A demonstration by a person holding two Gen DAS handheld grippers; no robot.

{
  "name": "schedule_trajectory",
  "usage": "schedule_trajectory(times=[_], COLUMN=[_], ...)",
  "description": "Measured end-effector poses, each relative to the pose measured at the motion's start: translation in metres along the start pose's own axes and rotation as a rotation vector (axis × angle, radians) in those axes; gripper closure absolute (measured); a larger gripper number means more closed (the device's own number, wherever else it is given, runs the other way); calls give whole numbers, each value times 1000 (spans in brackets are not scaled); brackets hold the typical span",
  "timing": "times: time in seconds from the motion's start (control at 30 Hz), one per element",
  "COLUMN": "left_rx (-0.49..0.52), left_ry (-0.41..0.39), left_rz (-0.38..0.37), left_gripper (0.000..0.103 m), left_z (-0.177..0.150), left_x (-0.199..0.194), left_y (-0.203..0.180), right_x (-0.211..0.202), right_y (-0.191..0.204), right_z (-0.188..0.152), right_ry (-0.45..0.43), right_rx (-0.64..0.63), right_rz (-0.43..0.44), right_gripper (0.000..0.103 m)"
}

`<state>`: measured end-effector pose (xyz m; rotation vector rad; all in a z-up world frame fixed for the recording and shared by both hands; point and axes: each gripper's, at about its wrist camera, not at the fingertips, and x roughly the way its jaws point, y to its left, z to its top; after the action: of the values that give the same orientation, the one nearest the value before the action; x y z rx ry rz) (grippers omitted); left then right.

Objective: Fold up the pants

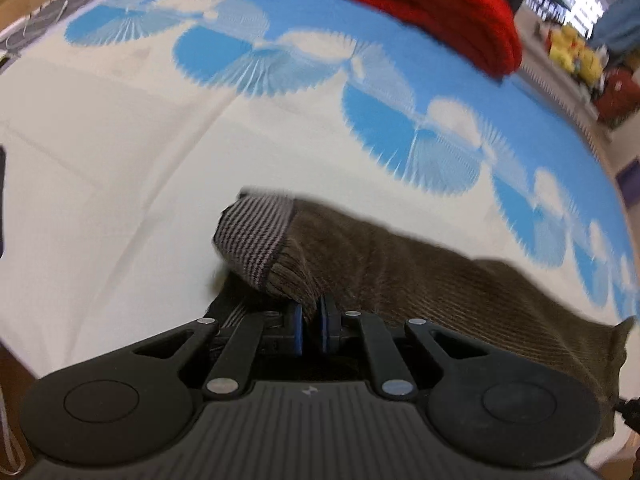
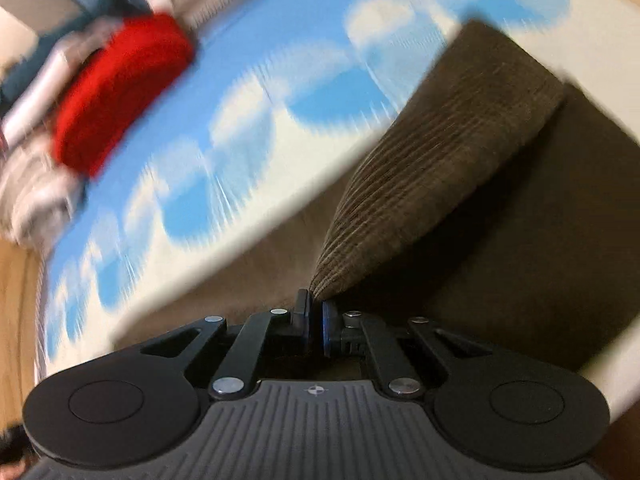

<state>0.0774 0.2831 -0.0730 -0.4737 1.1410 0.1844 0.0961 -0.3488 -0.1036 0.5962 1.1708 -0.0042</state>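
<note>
Two hand-held grippers hold a pair of brown corduroy pants (image 1: 420, 272) over a bed sheet (image 1: 100, 152) printed with blue and white fan shapes. The left gripper (image 1: 311, 322) has its blue-padded jaws drawn nearly together on a fold of the corduroy just below a ribbed, striped cuff (image 1: 254, 236), which stands directly ahead of the fingers and tilts to their left. From that pinch the cloth runs away to the gripper's right and lies across the pale part of the sheet.

The right gripper (image 2: 316, 312) is likewise closed down on the pants (image 2: 448, 160), its jaws nipping a gathered point of fabric right at the tips. From there a raised panel of corduroy fans out ahead and to the right of the fingers, with a darker layer of the same cloth beneath it and to its right. This view is heavily blurred, so finer detail of the fabric edges cannot be made out.

Far ahead of both grippers, at the far side of the sheet, sits a folded red garment (image 1: 436, 12), up and to the right of the left gripper and up and to the left of the right one. Grey and white laundry (image 2: 32, 184) lies beside it in the right-hand view.
</note>
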Motion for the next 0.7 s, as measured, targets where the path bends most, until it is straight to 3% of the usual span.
schedule_trajectory(times=[0.07,0.13,0.23,0.33,0.37,0.43,0.57,0.7], left_rx=[19,18,-30,-109,-130,-150,-199,-163], left_ry=[48,101,137,134,122,99,96,111], left_rz=[26,36,31,27,33,60,93,100], left_gripper=[94,94,89,65,52,44,44,44], left_z=[-4,-6,-5,-1,1,7,16,17], left_x=[7,19,28,29,28,26,30,35], left_y=[7,14,22,32,35,38,46,38], right_x=[11,13,-10,-42,-51,-60,-45,-29], right_y=[-14,-24,-49,-91,-107,-132,-173,-189], right_z=[-14,-16,7,33,39,47,57,64], right_ry=[128,164,12,-184,-249,-320,-303,-313], right_rx=[-6,-16,30,196,256,363,494,528], right_rz=[-8,-8,-59,-108,-137,-155,-130,-86], right_gripper=[98,97,96,96,96,91,82,80])
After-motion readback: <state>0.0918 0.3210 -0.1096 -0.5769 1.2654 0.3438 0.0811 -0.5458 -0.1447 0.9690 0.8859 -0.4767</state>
